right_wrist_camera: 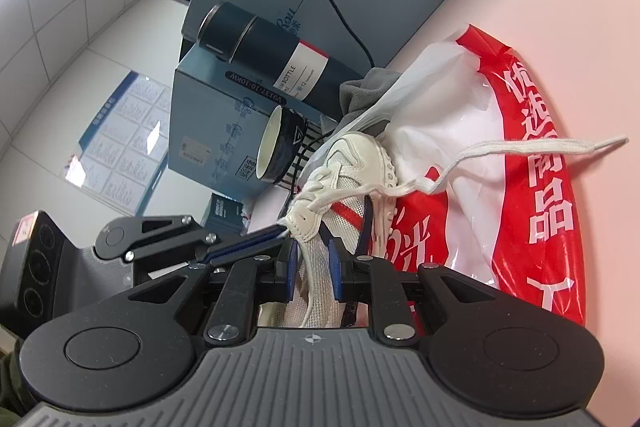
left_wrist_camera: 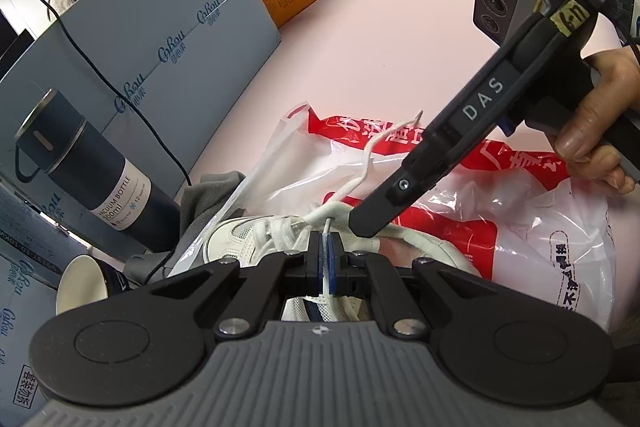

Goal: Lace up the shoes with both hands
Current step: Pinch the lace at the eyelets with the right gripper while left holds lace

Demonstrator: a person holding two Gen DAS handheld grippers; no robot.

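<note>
On a pink table, a white shoe lies against a red-and-white bag, near a flask. The left gripper pinches a lace tight; the right gripper, narrowly parted, clamps the shoe's tongue.

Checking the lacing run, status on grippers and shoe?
Left gripper shut on lace. Right gripper clamped on shoe tongue. White sneaker lies on red-white plastic bag. Free lace end loose, nothing blocking.

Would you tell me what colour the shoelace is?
White, clearest in the right wrist view: the shoelace.
</note>
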